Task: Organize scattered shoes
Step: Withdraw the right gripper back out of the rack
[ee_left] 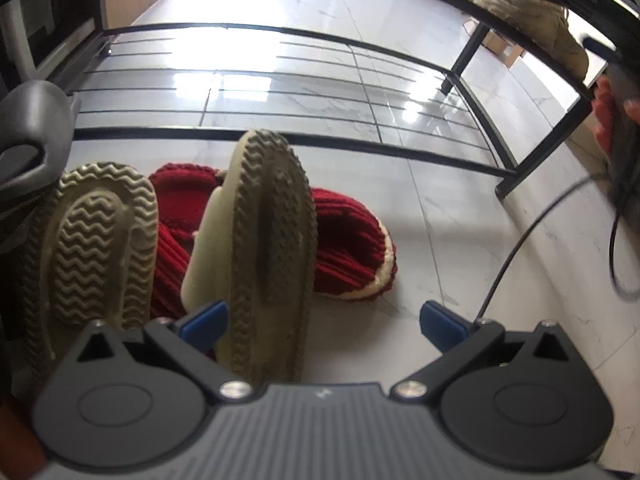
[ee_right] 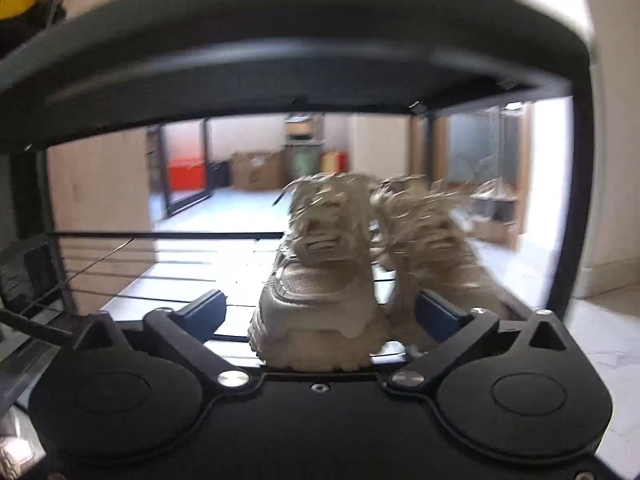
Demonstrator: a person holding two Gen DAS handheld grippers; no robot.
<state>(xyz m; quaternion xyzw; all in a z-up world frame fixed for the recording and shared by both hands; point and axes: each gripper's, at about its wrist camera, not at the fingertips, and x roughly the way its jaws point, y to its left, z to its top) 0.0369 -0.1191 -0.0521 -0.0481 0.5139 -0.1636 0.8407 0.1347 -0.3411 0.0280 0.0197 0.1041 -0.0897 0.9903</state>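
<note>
Two red knitted slippers with beige ridged soles lie on the tiled floor in the left wrist view. One slipper point(ee_left: 92, 240) rests sole up at the left. The other slipper point(ee_left: 272, 240) stands on its edge between the blue pads of my left gripper point(ee_left: 323, 322), which is open, with the right pad well clear of it. In the right wrist view, a pair of beige sneakers stands on a rack shelf point(ee_right: 192, 264). My right gripper point(ee_right: 324, 312) is open wide around the heel of the left sneaker point(ee_right: 320, 280). The other sneaker point(ee_right: 432, 240) stands just to its right.
A black metal shoe rack point(ee_left: 280, 80) with wire shelves stands beyond the slippers. A grey shoe point(ee_left: 32, 120) sits at the left edge. A black cable point(ee_left: 516, 240) hangs at the right, below a hand point(ee_left: 602, 116). Boxes point(ee_right: 256, 172) stand far back.
</note>
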